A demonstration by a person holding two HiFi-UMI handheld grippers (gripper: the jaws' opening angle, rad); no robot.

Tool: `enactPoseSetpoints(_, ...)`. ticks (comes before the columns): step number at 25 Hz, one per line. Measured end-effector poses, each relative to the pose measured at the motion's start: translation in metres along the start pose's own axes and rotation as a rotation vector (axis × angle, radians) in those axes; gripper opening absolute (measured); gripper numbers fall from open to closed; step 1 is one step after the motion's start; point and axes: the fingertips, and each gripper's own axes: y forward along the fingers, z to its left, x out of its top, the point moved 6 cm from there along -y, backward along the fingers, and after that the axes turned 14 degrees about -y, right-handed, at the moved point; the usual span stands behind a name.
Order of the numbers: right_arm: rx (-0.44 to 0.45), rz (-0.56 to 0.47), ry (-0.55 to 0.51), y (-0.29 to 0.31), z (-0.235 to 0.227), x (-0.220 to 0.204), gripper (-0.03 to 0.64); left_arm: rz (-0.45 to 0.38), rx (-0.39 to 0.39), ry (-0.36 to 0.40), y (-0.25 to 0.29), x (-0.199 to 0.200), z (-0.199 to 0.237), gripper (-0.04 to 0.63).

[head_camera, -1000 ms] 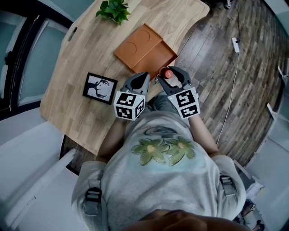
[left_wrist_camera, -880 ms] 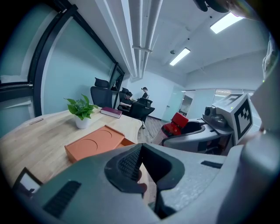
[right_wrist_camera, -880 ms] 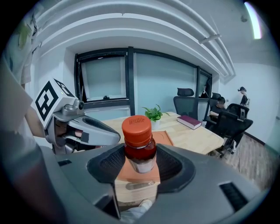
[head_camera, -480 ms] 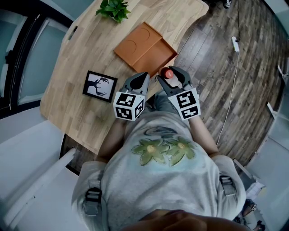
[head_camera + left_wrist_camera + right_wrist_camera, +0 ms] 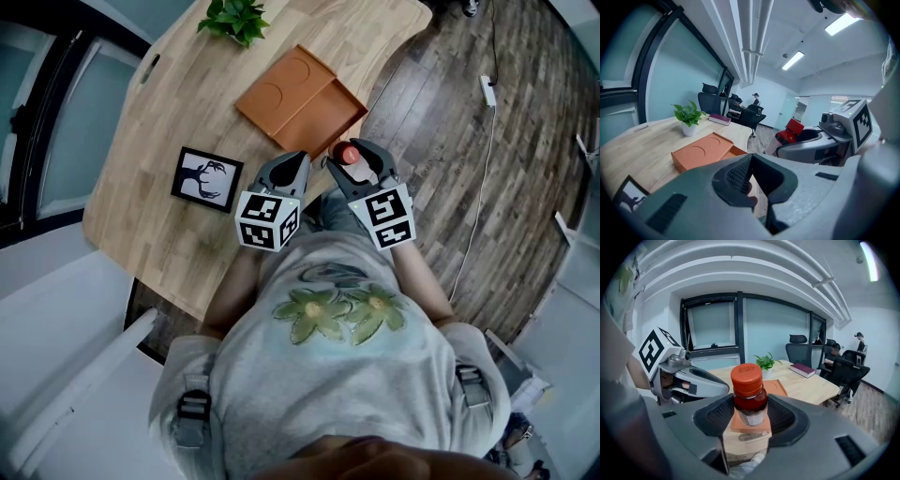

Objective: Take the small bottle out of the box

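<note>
Nothing has really moved over the last second. Both tongs hang where they were, close in front of the person's chest, and the small bottle [image 5: 349, 154] is no higher or lower than before.

As for the job, the main part looks done. The bottle is out of the orange box [image 5: 300, 98] and up in the air, clamped in the right gripper [image 5: 359, 159]. The right gripper view shows the two ribbed pads pressed against the brown glass on either side. The bottle stands upright, and its orange-red cap pokes up above the jaws. The box lies flat on the wooden table [image 5: 169, 141] near the edge closest to the person. One half of it is a raised panel with two round recesses and the other half is an open tray. I can't see from here whether anything else is in that tray. To my mind all that is left is to put the bottle down somewhere, if that is wanted. The task names no spot for it.

The bottle is just this side of the box and apart from it, out past the table edge above the floor. The left gripper [image 5: 289, 165] is close beside the right one. Its jaws are together with nothing between them, and they point towards the box without touching it. A framed deer picture [image 5: 206, 180] lies further to the left, and a potted plant [image 5: 236, 19] sits at the far end of the table.
</note>
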Motion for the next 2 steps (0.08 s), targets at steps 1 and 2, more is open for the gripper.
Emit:
enactPoseSetpoints(1, 0.0, 0.0, 0.001, -0.0004, -0.0004, -0.0005, 0.218, 0.001, 0.001, 0.001, 0.0004, -0.0004, -0.0003, 0.006)
enactPoseSetpoints(2, -0.001, 0.0, 0.001, -0.0008, -0.0007, -0.001, 0.218, 0.002, 0.001, 0.001, 0.0008, -0.0007, -0.0006, 0.006)
